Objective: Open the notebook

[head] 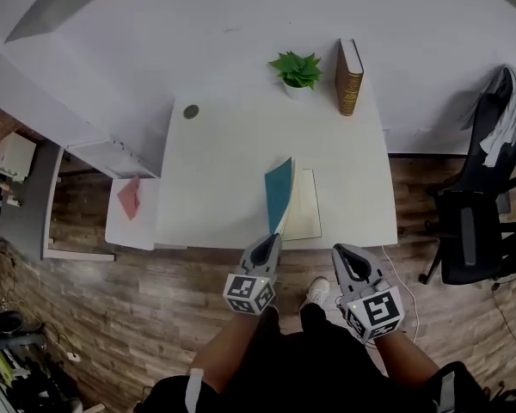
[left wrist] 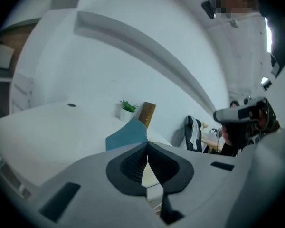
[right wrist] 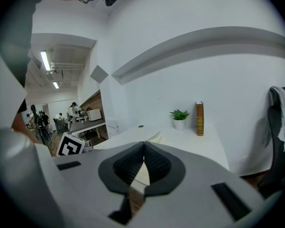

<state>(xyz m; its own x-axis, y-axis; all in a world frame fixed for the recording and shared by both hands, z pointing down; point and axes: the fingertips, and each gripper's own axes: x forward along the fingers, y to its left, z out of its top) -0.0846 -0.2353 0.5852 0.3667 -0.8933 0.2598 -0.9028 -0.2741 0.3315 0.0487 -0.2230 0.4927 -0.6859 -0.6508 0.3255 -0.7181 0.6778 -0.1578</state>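
Observation:
The notebook [head: 304,205] lies near the front edge of the white table [head: 215,170], its cream pages showing. Its teal cover [head: 279,192] stands lifted almost upright over the left side. My left gripper [head: 272,239] is at the cover's near edge, shut on it; in the left gripper view the teal cover [left wrist: 127,137] rises straight from the closed tips of the left gripper [left wrist: 147,145]. My right gripper [head: 342,252] hovers off the table's front edge, right of the notebook, shut and empty. In the right gripper view, the right gripper [right wrist: 143,144] points across the table.
A small potted plant [head: 297,71] and an upright brown book [head: 349,76] stand at the table's back by the wall. A round disc [head: 191,111] lies back left. A low side shelf with a red sheet [head: 129,198] adjoins the left; a black chair [head: 482,213] stands to the right.

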